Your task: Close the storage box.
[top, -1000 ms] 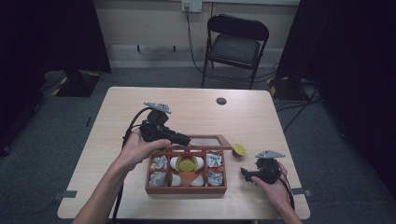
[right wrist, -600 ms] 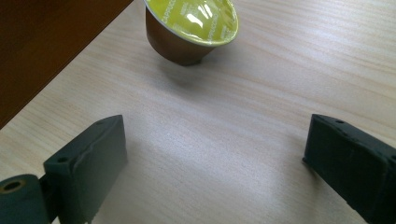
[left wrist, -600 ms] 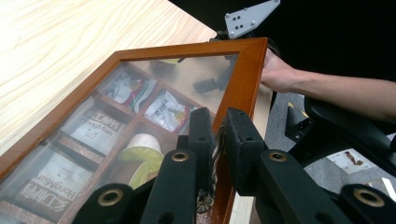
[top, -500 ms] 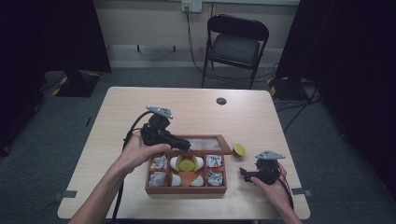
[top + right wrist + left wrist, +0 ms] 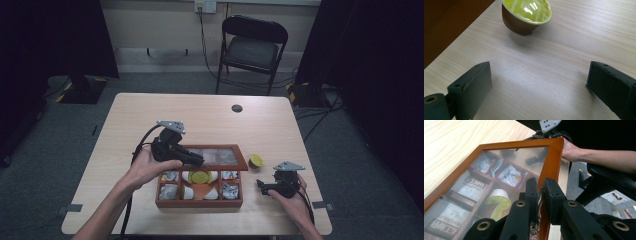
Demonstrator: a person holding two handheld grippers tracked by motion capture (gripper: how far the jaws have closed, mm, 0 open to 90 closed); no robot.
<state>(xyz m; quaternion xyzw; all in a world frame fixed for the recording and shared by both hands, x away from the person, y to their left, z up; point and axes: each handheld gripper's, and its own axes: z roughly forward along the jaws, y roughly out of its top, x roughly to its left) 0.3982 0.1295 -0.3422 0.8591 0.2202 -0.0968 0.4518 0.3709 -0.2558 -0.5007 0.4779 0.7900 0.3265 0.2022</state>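
At the bottom of the left gripper view, the left gripper (image 5: 539, 195) has its fingers pinched on the small brass latch (image 5: 539, 197) at the front edge of the glass-paned wooden lid (image 5: 554, 160), raised over the compartmented wooden tea box (image 5: 199, 202). That hold is thin; a twist of the wrist could let the lid slip and drop. Lower right in the high view, the right gripper (image 5: 264, 186) rests with fingers wide and empty, and the yellow-lidded brown coffee capsule (image 5: 525, 15) lies on the worktop (image 5: 210, 120) beyond them, apart.
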